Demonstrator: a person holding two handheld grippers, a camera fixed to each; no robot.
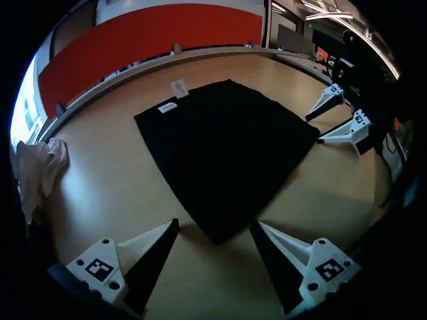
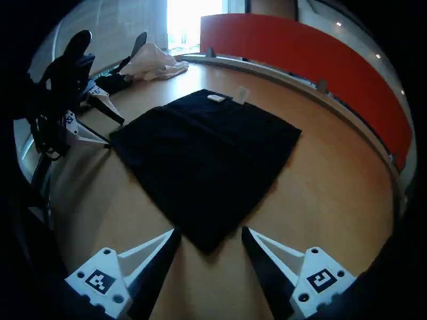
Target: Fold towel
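Centrally, a black towel (image 1: 224, 149) lies flat on the pale wooden table (image 1: 107, 181), spread as a rough square with one corner turned toward each tool. In the left gripper view, the left gripper (image 1: 213, 223) has its two fingers spread well apart. The nearest towel corner lies in the gap between their tips, and neither finger presses on the cloth. In the right gripper view, the right gripper (image 2: 210, 230) is likewise spread wide, with an adjacent towel corner lying ungripped between its fingertips. The left gripper view also takes in the right gripper (image 1: 313, 129) farther off, its fingers parted and its tips just beside the towel's right-hand corner. A white label (image 1: 167, 107) sits on the towel close to the far corner, and a small pale card (image 1: 179, 87) lies on the table just beyond that edge. Bare wood borders the towel on every side, broadest to the left in the left gripper view. A crumpled pale cloth (image 1: 37, 165) rests near the table's edge, well apart from the towel. Along the far edge runs a raised rim backed by a red panel (image 1: 149, 37).
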